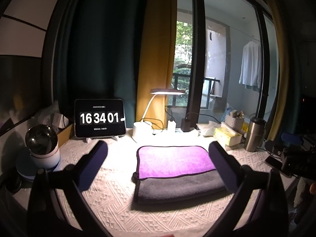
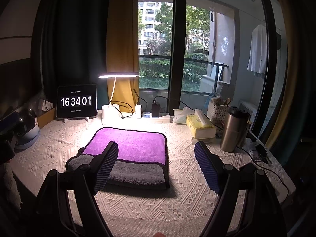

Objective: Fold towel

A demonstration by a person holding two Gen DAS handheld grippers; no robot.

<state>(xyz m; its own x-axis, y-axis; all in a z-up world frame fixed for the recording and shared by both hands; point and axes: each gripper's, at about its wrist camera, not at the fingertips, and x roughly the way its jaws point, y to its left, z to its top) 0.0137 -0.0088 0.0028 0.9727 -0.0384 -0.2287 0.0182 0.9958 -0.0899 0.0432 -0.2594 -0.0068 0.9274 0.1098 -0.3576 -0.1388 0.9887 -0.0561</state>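
Note:
A folded towel, purple on top with a grey layer showing at its near edge, lies flat on the white patterned tablecloth. It also shows in the right wrist view. My left gripper is open and empty, held above the table with the towel between its spread fingers. My right gripper is open and empty, held above the towel's right near part. Neither gripper touches the towel.
At the back stand a tablet clock, a lit desk lamp, a power strip, a tissue box, a white basket and a steel flask. A round white device sits at left. Cables lie at right.

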